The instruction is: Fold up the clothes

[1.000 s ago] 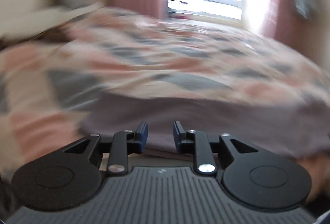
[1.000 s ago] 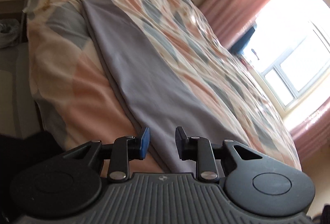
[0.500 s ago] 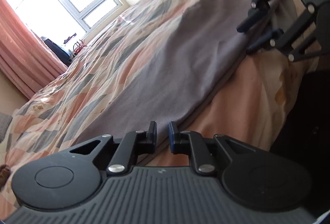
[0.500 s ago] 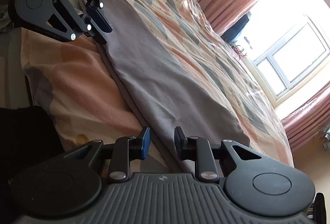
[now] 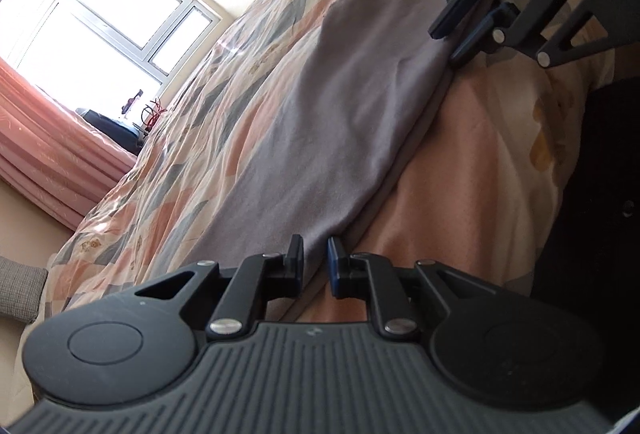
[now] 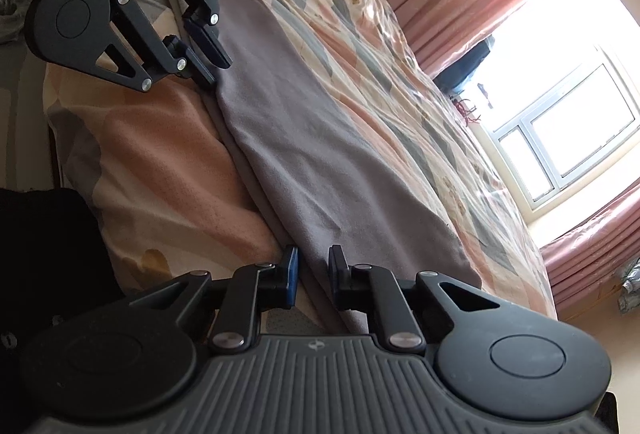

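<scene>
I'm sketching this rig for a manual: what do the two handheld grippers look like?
Both look alike. The left gripper and right gripper are matte black, with a ribbed grey body, two round side discs, silver pivot screws, angular linkage arms and blue-faced pads. A small logo marks each body. No cables or sleeves show.

A second ago the left tool was up the bed, away from the right tool; it has swung down to the grey garment's near edge. Both tools' jaws have narrowed onto that edge, the right just now.
</scene>
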{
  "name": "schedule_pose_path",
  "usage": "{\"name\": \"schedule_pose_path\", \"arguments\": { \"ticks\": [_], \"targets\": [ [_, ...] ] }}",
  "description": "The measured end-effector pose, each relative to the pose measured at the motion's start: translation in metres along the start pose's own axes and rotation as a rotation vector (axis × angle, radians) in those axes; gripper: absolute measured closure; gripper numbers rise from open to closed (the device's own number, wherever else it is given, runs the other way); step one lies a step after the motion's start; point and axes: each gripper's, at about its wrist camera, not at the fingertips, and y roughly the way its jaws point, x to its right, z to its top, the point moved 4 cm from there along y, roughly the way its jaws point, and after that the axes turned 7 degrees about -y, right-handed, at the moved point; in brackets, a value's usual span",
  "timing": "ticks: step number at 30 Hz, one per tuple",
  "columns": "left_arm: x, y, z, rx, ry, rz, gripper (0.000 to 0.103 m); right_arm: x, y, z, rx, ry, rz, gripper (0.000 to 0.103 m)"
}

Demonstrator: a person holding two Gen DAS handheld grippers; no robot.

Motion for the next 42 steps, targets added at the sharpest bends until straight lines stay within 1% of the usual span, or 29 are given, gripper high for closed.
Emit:
{"name": "schedule_pose_path", "arguments": {
  "ticks": [2,3,4,6,8,10,12,13,14,15,17,18,19,20,21,22,23,25,27,28,30,32,34,36,37,38,40,41,42],
  "targets": [
    [0.003,0.006,-0.004,-0.013,0.029,0.002,0.091,0.000,0.000,0.000,-0.001,0.002,0.005,0.091],
    [0.003,0.008,-0.005,-0.014,0.038,-0.002,0.100,0.000,0.001,-0.001,-0.003,0.001,0.008,0.091],
    [0.003,0.008,-0.007,-0.009,0.039,-0.009,0.101,0.000,0.001,-0.001,-0.002,0.004,0.013,0.103],
    [0.000,0.003,-0.008,0.006,0.020,-0.027,0.103,0.001,0.000,-0.001,0.007,0.012,0.018,0.103],
    [-0.004,0.002,-0.013,-0.005,-0.013,-0.054,0.103,0.004,-0.005,-0.004,0.020,0.025,0.020,0.103],
    [0.000,0.007,-0.019,-0.026,0.006,-0.061,0.103,-0.001,-0.003,-0.007,0.002,0.019,0.046,0.103],
    [0.002,0.006,-0.019,-0.027,0.039,-0.045,0.103,-0.006,0.000,-0.010,-0.021,0.008,0.072,0.103],
    [-0.002,0.003,-0.017,-0.024,0.031,-0.043,0.102,-0.007,-0.001,-0.009,-0.030,0.001,0.080,0.102],
    [-0.008,-0.002,-0.014,-0.020,0.000,-0.052,0.102,-0.007,-0.002,-0.008,-0.040,-0.005,0.088,0.103],
    [-0.018,-0.009,-0.011,-0.010,-0.048,-0.071,0.102,-0.003,-0.005,-0.006,-0.034,0.018,0.097,0.103],
    [-0.041,-0.019,-0.006,0.014,-0.181,-0.119,0.100,0.018,-0.018,-0.004,0.010,0.142,0.125,0.095],
    [-0.053,-0.023,-0.004,0.024,-0.255,-0.139,0.099,0.030,-0.023,-0.003,0.035,0.218,0.135,0.093],
    [-0.065,-0.021,-0.002,0.026,-0.342,-0.151,0.098,0.042,-0.026,-0.003,0.054,0.294,0.141,0.087],
    [-0.076,-0.016,-0.001,0.015,-0.434,-0.158,0.098,0.054,-0.025,-0.004,0.064,0.383,0.144,0.084],
    [-0.084,-0.006,-0.002,-0.008,-0.520,-0.167,0.097,0.065,-0.021,-0.007,0.059,0.471,0.147,0.083],
    [-0.089,0.005,-0.005,-0.040,-0.600,-0.172,0.097,0.074,-0.015,-0.011,0.044,0.551,0.152,0.080],
    [-0.092,0.018,-0.009,-0.083,-0.673,-0.176,0.097,0.079,-0.006,-0.017,0.018,0.629,0.160,0.080],
    [-0.090,0.037,-0.022,-0.170,-0.772,-0.172,0.097,0.084,0.013,-0.033,-0.055,0.767,0.181,0.080],
    [-0.082,0.035,-0.033,-0.208,-0.816,-0.145,0.097,0.079,0.022,-0.050,-0.135,0.829,0.181,0.080],
    [-0.080,0.028,-0.035,-0.214,-0.828,-0.131,0.097,0.076,0.019,-0.055,-0.149,0.842,0.180,0.080],
    [-0.083,0.014,-0.031,-0.217,-0.853,-0.104,0.096,0.075,0.010,-0.060,-0.147,0.857,0.172,0.080],
    [-0.089,0.005,-0.025,-0.196,-0.872,-0.077,0.096,0.079,-0.001,-0.061,-0.127,0.868,0.142,0.079],
    [-0.094,0.006,-0.019,-0.190,-0.881,-0.046,0.090,0.085,-0.008,-0.063,-0.109,0.882,0.110,0.073],
    [-0.092,0.020,-0.022,-0.242,-0.890,-0.022,0.086,0.092,-0.005,-0.064,-0.098,0.903,0.075,0.068],
    [-0.090,0.029,-0.028,-0.291,-0.900,-0.009,0.085,0.093,-0.002,-0.068,-0.114,0.911,0.068,0.062],
    [-0.088,0.034,-0.033,-0.330,-0.918,0.006,0.085,0.091,0.002,-0.073,-0.146,0.918,0.070,0.060],
    [-0.086,0.026,-0.034,-0.346,-0.966,0.016,0.084,0.086,0.010,-0.085,-0.210,0.932,0.074,0.060],
    [-0.085,0.020,-0.033,-0.367,-0.977,0.019,0.082,0.085,0.009,-0.087,-0.222,0.936,0.075,0.060],
    [-0.082,0.014,-0.032,-0.389,-0.988,0.020,0.072,0.084,0.003,-0.088,-0.220,0.938,0.074,0.059]
  ]
}}
